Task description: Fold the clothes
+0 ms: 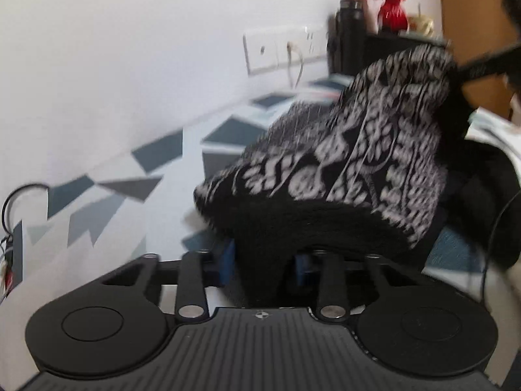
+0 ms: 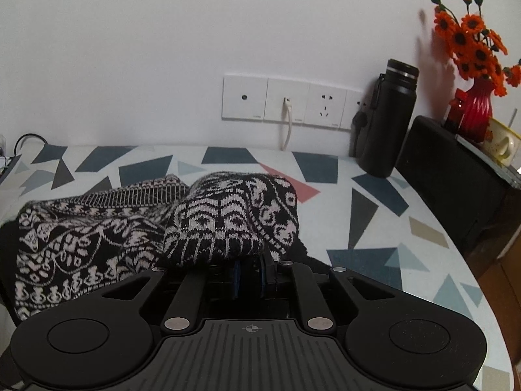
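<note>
A black-and-white patterned knit sweater [image 1: 358, 150] hangs lifted and bunched in the left wrist view, blurred by motion. My left gripper [image 1: 263, 260] is shut on its black hem, and the blue fingers [image 1: 228, 260] are mostly buried in the fabric. In the right wrist view the same sweater [image 2: 97, 238] lies across the table with a folded part raised over my right gripper [image 2: 250, 270], which is shut on that fold; the cloth drapes over the fingertips. The other gripper shows as a dark shape [image 1: 482, 65] at the upper right of the left wrist view.
The table [image 2: 374, 228] has a white cloth with grey, blue and pink triangles. At its back right stand a black bottle [image 2: 387, 120], a black box [image 2: 456, 179], a red vase of orange flowers [image 2: 475, 110] and a mug [image 2: 501, 143]. Wall sockets [image 2: 293, 102] with a white cable sit behind.
</note>
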### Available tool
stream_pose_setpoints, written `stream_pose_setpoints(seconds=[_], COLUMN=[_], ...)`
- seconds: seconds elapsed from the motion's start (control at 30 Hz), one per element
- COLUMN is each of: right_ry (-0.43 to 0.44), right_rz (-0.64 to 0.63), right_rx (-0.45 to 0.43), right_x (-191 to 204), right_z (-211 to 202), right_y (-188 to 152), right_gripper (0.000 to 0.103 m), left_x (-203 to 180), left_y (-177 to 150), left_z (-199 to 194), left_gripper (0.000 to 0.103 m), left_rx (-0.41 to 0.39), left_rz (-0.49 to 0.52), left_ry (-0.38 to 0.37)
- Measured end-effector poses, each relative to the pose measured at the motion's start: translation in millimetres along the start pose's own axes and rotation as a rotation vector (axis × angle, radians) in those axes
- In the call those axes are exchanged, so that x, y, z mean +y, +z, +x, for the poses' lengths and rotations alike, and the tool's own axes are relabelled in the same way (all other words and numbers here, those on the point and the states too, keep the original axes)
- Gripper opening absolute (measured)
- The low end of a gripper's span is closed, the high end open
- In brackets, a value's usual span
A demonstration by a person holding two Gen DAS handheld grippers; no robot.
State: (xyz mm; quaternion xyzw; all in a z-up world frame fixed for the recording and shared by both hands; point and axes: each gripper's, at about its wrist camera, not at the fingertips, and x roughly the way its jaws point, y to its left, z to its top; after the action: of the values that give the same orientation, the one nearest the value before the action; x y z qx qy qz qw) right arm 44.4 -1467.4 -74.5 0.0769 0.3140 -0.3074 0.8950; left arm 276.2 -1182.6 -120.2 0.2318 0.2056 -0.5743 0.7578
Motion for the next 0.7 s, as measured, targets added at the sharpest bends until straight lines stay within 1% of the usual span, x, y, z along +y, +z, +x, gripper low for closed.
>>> stream_pose_setpoints(seconds=[0.03, 0.1, 0.13, 0.2, 0.23, 0.27, 0.3, 0.33, 0.37, 0.4, 0.43, 0.47, 0.5, 0.53, 0.57, 0.63, 0.7], right_ry=[0.000, 0.002, 0.003, 0.005, 0.005, 0.005, 0.004, 0.003, 0.002, 0.002, 0.000, -0.005, -0.010, -0.015, -0.021, -0.021, -0.015], right_rz=[0.001, 0.001, 0.001, 0.001, 0.001, 0.001, 0.001, 0.001, 0.001, 0.002, 0.005, 0.011, 0.018, 0.024, 0.031, 0.035, 0.033], right_rx=[0.004, 0.010, 0.013, 0.017, 0.019, 0.023, 0.026, 0.029, 0.033, 0.036, 0.042, 0.047, 0.051, 0.056, 0.060, 0.066, 0.071], right_x=[0, 0, 0, 0, 0, 0, -1, -1, -1, -2, -3, -5, -6, -8, -10, -12, -13], right_z=[1, 2, 3, 5, 6, 7, 8, 10, 11, 12, 14, 15, 16, 17, 18, 19, 18], right_y=[-1, -2, -3, -4, -4, -5, -6, -6, -7, -8, -9, -10, -11, -12, -13, -16, -19], right_gripper=[0.011, 0.011, 0.011, 0.011, 0.012, 0.012, 0.013, 0.013, 0.014, 0.015, 0.017, 0.018, 0.020, 0.026, 0.033, 0.037, 0.042], left_x=[0, -2, -3, -6, -7, -8, -9, -10, -10, -11, -9, -7, -4, -2, 4, 16, 26], left_y=[2, 2, 2, 1, 1, 0, 0, 0, 0, 1, 3, 5, 8, 11, 15, 24, 32], left_z=[-2, 1, 4, 11, 13, 16, 18, 19, 21, 22, 19, 15, 11, 6, -1, -18, -34], left_gripper=[0.033, 0.036, 0.039, 0.041, 0.044, 0.052, 0.058, 0.067, 0.067, 0.064, 0.040, 0.020, 0.019, 0.015, 0.015, 0.013, 0.012], left_rx=[-0.015, -0.026, -0.014, 0.007, 0.009, 0.014, 0.015, 0.015, 0.015, 0.014, -0.002, -0.024, -0.046, -0.068, -0.102, -0.177, -0.246], left_rz=[-0.005, 0.004, 0.012, 0.030, 0.035, 0.039, 0.045, 0.050, 0.056, 0.062, 0.047, 0.026, 0.006, -0.015, -0.059, -0.161, -0.235], left_ry=[-0.001, 0.001, 0.006, 0.017, 0.020, 0.025, 0.031, 0.037, 0.043, 0.050, 0.044, 0.034, 0.024, 0.015, 0.006, -0.010, -0.014])
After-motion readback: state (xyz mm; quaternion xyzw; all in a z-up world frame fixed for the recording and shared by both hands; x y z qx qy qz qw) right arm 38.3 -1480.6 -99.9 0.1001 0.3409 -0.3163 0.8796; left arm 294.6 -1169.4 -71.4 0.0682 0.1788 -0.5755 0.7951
